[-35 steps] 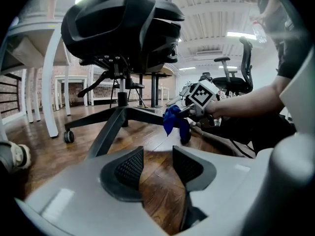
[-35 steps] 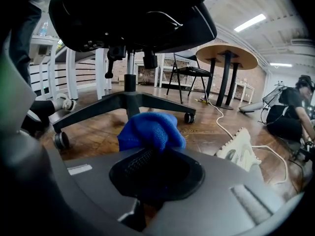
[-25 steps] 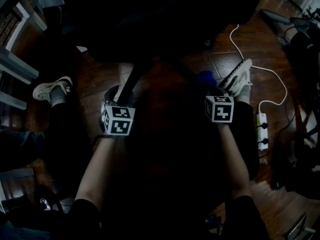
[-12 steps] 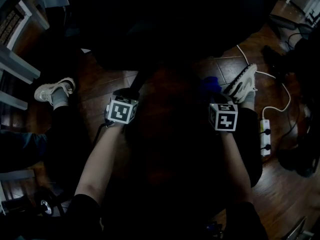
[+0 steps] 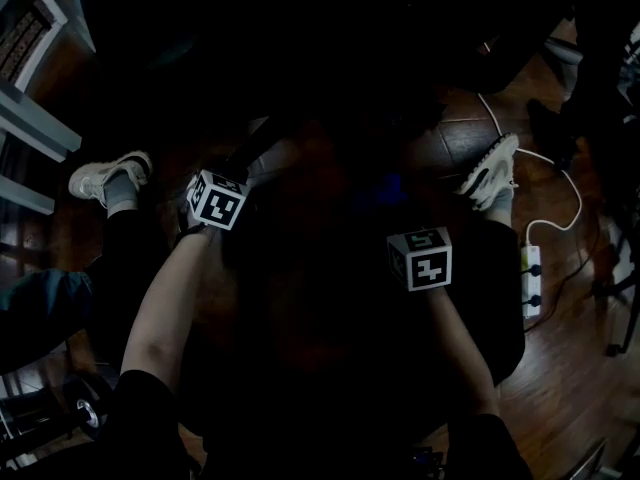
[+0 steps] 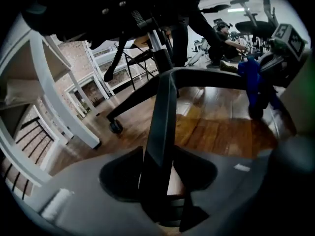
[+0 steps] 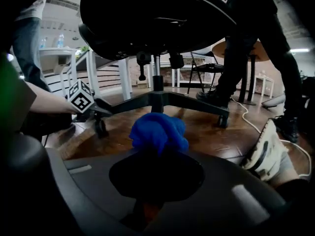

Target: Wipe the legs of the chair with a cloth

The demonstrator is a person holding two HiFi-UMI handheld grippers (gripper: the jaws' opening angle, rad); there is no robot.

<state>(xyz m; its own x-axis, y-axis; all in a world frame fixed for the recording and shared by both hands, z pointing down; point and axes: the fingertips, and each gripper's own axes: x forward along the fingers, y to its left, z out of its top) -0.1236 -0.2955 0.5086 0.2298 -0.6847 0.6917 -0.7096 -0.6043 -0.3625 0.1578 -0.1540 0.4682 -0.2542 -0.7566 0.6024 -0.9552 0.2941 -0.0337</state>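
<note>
Head view, very dark: the left claw (image 5: 238, 173) is found up and to the left of its place a second ago, lying along the grey chair leg (image 5: 258, 140). The right claw (image 5: 400, 218) has been drawn back toward the body and leftward, away from the pale shoe (image 5: 490, 173); what it carries is lost in the gloom. Left gripper view: the jaws have just been opening and stand wide. The chair leg runs up between them, and a strip of wooden floor (image 6: 216, 132) shows beside it, so the leg is straddled, not pinched. The blue cloth (image 6: 251, 80) is seen off to the right, bunched, and apart from this leg. Right gripper view: the jaws are closed on the cloth, which bulges out ahead of the tips. It is held short of the chair base (image 7: 157, 100), and no leg appears to be touched. The wipe is judged to be between strokes: the cloth has been pulled off and must be brought onto a leg again, while the other claw is set to steady the base. Pose: both forearms are stretched forward, and both claws are slanted down toward the floor, the left reaching further out than the right.
</note>
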